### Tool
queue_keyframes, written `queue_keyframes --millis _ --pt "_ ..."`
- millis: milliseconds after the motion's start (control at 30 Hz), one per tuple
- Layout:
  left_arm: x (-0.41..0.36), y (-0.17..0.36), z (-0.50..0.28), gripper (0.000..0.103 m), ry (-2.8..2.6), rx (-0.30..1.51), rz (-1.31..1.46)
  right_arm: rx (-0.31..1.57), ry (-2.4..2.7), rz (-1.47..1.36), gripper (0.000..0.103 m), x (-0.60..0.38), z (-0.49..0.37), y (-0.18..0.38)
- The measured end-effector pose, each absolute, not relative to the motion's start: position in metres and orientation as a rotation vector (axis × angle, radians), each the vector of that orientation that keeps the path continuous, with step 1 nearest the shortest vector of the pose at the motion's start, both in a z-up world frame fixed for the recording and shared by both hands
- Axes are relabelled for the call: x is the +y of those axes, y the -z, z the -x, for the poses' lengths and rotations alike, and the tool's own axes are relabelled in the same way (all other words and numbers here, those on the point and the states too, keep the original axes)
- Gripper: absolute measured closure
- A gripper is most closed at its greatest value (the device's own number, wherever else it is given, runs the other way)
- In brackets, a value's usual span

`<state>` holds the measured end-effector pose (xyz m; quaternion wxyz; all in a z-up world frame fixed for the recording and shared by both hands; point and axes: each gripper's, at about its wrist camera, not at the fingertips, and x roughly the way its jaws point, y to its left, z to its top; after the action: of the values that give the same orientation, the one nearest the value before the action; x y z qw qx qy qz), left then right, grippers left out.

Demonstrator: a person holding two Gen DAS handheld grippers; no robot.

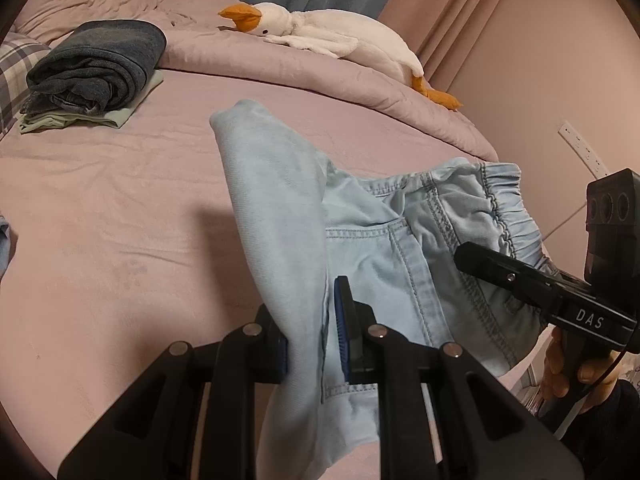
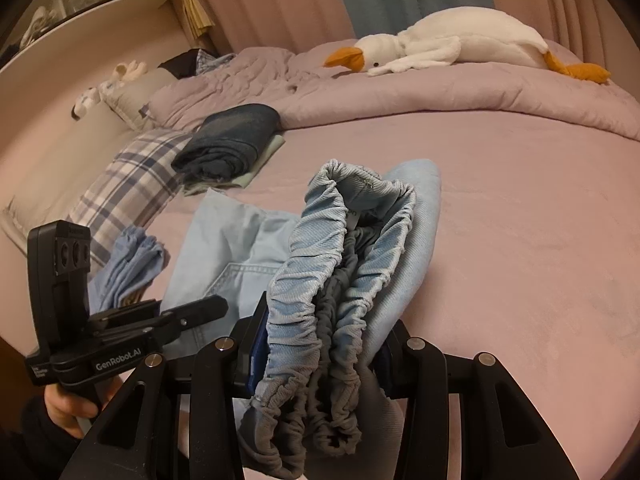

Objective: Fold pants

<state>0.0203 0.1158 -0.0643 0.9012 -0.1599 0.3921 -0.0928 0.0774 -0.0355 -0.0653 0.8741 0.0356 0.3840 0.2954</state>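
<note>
Light blue denim pants (image 1: 376,256) with an elastic waistband hang between the two grippers above the pink bed. My left gripper (image 1: 312,344) is shut on a fold of the leg fabric, which drapes over its fingers. My right gripper (image 2: 320,356) is shut on the bunched elastic waistband (image 2: 320,280). The right gripper also shows in the left wrist view (image 1: 464,256), at the waistband. The left gripper shows in the right wrist view (image 2: 216,306), beside the pants' pocket area (image 2: 236,252).
A stack of folded dark clothes (image 1: 96,72) lies at the far left of the bed (image 1: 120,220). A plush goose (image 1: 340,32) lies on the rolled duvet at the back. A plaid pillow (image 2: 128,184) and another blue garment (image 2: 132,264) lie at the left.
</note>
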Motion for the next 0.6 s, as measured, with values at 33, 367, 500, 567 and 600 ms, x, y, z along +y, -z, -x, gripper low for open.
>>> queue_keyframes --millis 33,367,500,567,600 --pt "0.117 0.064 -0.022 0.087 0.191 0.811 0.330 0.802 -0.617 -0.074 0.058 -0.034 -0.079 0.066" --pt "0.124 0.064 -0.046 0.087 0.190 0.808 0.311 0.795 -0.611 -0.079 0.058 -0.028 -0.094 0.065" --pt "0.127 0.065 -0.057 0.087 0.188 0.808 0.302 0.792 -0.609 -0.081 0.058 -0.027 -0.102 0.065" --pt "0.127 0.065 -0.063 0.087 0.186 0.809 0.299 0.791 -0.609 -0.082 0.058 -0.026 -0.107 0.066" --pt "0.128 0.066 -0.065 0.087 0.185 0.809 0.299 0.791 -0.608 -0.082 0.058 -0.026 -0.109 0.066"
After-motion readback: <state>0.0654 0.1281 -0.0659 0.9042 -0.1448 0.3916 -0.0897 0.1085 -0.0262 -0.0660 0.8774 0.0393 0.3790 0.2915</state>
